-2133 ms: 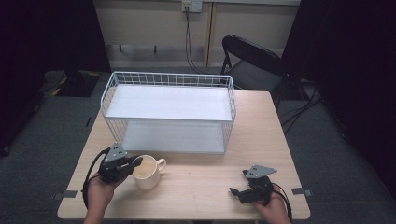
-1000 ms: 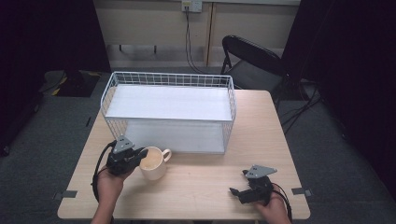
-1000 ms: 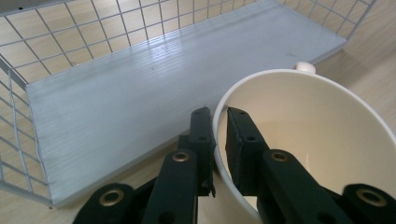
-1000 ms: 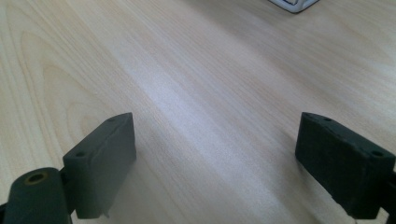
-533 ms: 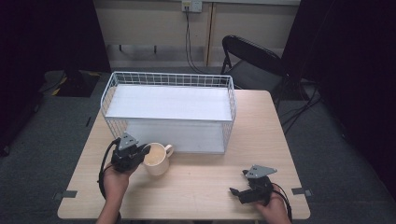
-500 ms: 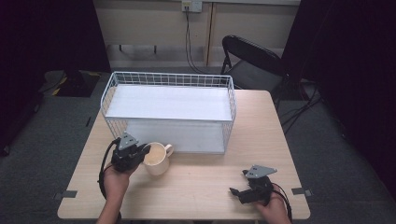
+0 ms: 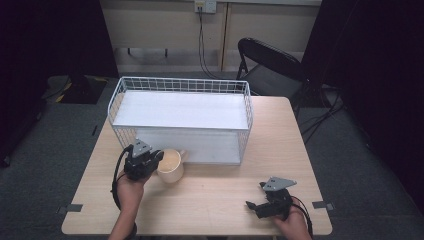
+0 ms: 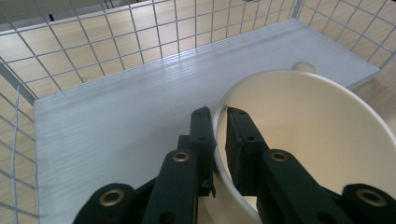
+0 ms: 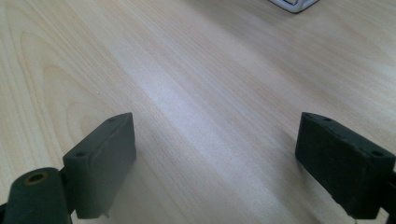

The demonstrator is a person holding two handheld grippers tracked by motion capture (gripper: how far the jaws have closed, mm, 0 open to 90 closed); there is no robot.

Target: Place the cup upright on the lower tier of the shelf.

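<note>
The left gripper [image 7: 150, 159], clamped on the cup's [image 7: 170, 166] rim, has carried it farther and rightward, to the basket's [image 7: 181, 86] open near side. The right gripper [image 7: 256, 205] stays wide open on the table [image 7: 220, 190], near right.

- Grey carpet floor [image 7: 45, 150] around a light wooden table [image 7: 210, 200].
- Black folding chair [image 7: 267, 62] behind it.
- Beige wall panels [image 7: 155, 22], dark sides.

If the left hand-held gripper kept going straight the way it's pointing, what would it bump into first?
Probably the wire basket. The left hand-held gripper, shut on the mug rim, points at the basket's white floor with the far mesh wall behind. The mug would likely touch first, though depth is hard to judge.
</note>
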